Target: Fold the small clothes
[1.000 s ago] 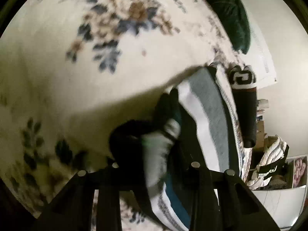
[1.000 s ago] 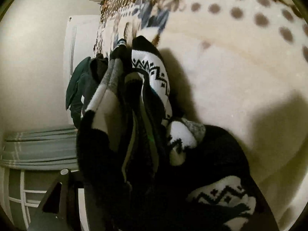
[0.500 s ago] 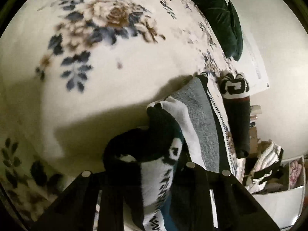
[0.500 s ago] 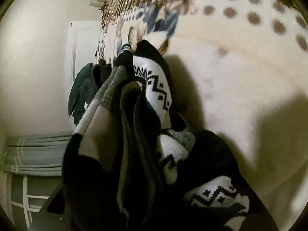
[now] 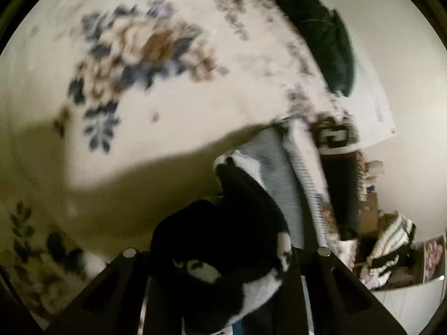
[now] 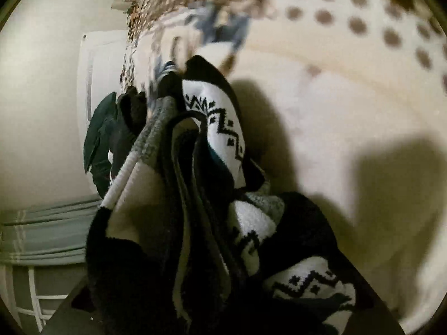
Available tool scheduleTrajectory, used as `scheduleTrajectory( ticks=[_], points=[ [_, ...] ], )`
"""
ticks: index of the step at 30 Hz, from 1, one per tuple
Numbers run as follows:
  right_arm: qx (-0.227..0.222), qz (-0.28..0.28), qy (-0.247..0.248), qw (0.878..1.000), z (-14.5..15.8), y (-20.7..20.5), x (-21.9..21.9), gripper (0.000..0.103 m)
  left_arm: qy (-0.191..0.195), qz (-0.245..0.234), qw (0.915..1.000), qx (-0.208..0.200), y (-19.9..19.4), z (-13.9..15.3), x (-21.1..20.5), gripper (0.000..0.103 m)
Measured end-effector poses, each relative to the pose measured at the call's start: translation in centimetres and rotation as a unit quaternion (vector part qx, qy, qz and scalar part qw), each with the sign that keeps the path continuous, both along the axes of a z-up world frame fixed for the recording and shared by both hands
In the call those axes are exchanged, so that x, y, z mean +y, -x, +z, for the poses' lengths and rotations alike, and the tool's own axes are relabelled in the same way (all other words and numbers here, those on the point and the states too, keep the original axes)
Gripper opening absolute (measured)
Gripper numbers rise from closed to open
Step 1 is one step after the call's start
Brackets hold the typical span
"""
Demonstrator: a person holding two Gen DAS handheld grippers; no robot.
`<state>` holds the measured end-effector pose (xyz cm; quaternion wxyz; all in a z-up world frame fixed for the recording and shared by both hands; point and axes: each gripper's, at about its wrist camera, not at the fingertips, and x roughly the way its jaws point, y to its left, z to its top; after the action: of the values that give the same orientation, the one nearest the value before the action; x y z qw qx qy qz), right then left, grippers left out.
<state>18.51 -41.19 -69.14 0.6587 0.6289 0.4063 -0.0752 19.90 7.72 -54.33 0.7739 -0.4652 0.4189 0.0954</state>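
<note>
Both grippers (left (image 5: 223, 254), right (image 6: 212, 293)) clamp the patterned sock (image 6: 223, 128), long axis running away from cams

The left hand-held gripper (image 5: 223, 262) has its fingers spread with fabric bunched between them, while the right hand-held gripper (image 6: 212, 301) is buried under cloth, its state hidden.

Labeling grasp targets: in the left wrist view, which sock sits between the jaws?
The black-and-white patterned sock, bunched between the jaws of the left gripper. The black sock with the white logo cuff lies apart on the floral blanket.
</note>
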Motion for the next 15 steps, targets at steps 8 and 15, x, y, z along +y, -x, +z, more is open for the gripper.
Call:
scheduleTrajectory(
  ticks=[8, 15],
  points=[
    [0.031, 0.061, -0.012, 0.998, 10.5, 0.9, 2.1, 0.034, 0.013, -0.042, 0.9990, -0.001, 3.7, 10.3, 1.9, 0.014],
    [0.119, 0.074, -0.055, 0.989, 16.8, 6.5, 2.9, 0.034, 0.027, -0.067, 0.9933, 0.090, 8.7, 15.8, 4.8, 0.014]
  ],
)
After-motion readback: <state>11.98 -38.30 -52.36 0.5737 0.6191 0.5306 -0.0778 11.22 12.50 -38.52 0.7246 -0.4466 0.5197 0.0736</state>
